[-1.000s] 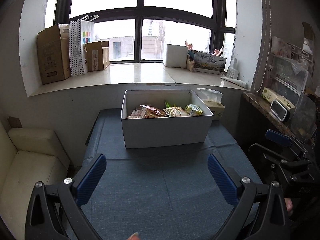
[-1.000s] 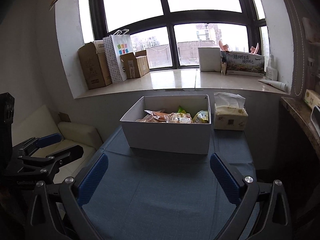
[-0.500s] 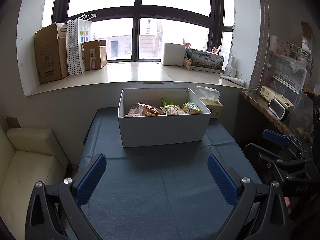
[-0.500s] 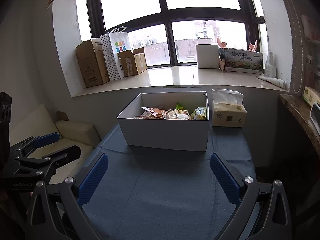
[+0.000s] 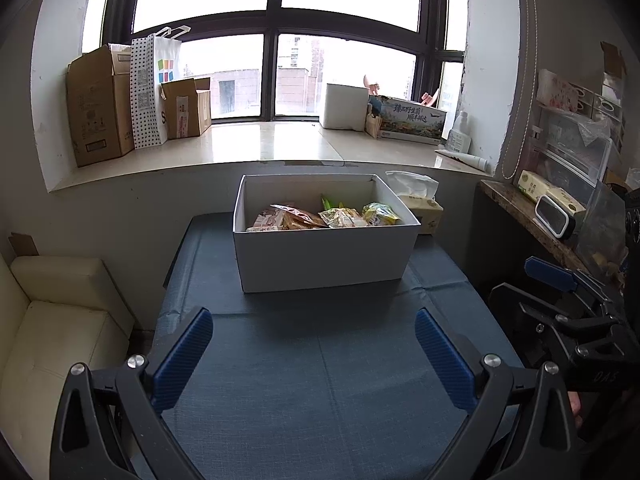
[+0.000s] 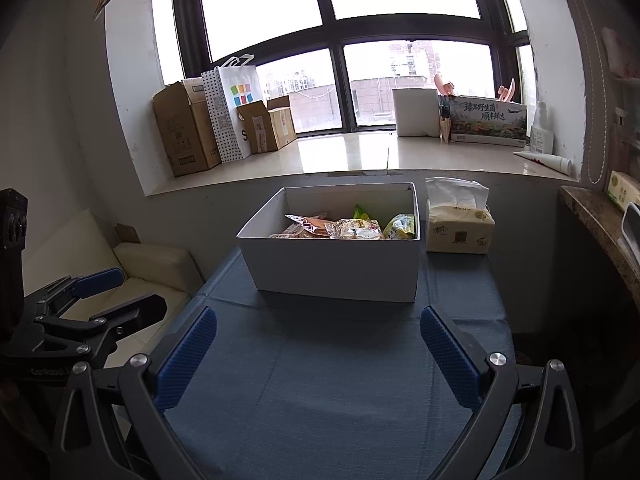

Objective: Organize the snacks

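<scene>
Where crinkly snack packets [image 5: 320, 218] fill it, white rectangular box [image 5: 324, 256] sits.

Over the last second both views have drawn back a little from the white snack box [image 5: 324, 256], and the right hand-held gripper [image 5: 560, 304] now shows fuller in the left view.

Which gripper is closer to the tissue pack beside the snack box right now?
Right, likely. The right gripper faces the tissue pack up and to its right; the left gripper sits further left, the pack partly behind the white box.
</scene>
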Tool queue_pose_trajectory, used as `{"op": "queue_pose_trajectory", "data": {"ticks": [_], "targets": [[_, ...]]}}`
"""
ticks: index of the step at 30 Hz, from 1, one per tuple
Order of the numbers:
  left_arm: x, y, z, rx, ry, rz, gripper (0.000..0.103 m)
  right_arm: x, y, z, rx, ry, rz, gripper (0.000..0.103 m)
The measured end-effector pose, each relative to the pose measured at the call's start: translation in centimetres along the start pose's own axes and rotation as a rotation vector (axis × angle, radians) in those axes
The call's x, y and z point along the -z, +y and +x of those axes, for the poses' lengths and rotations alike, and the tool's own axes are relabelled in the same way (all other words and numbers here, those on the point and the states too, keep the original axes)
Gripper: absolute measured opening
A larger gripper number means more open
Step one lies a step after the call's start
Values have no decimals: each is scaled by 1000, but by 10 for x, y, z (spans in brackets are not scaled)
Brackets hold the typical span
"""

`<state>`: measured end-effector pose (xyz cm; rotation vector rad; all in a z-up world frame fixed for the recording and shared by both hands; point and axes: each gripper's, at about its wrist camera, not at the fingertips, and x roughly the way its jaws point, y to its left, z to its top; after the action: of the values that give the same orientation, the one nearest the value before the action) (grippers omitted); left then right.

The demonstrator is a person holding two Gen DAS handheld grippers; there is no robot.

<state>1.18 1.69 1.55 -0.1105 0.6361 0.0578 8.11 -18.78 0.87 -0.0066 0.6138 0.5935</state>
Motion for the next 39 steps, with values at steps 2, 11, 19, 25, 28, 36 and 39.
{"op": "queue_pose_trajectory", "data": {"ticks": [2, 11, 19, 25, 28, 36, 39], "targets": [[0, 0, 0, 3, 0, 0, 103, 0, -1, 0, -2, 0, 6, 103], [1, 1, 2, 11, 7, -4, 103, 1, 0, 2, -9, 9, 6, 103], [1, 1, 2, 14, 8, -4, 103, 2, 0, 2, -8, 11, 11, 103], [1, 1, 2, 16, 9, -4, 103, 2, 1, 2, -8, 9, 2, 103], [1, 1, 2, 18, 8, -1, 103, 2, 0, 3, -9, 14, 5, 103], [2, 0, 4, 20, 11, 1, 103, 2, 1, 4, -9, 15, 3, 103], [1, 0, 3, 20, 10, 1, 103, 2, 1, 4, -9, 16, 4, 103]]}}
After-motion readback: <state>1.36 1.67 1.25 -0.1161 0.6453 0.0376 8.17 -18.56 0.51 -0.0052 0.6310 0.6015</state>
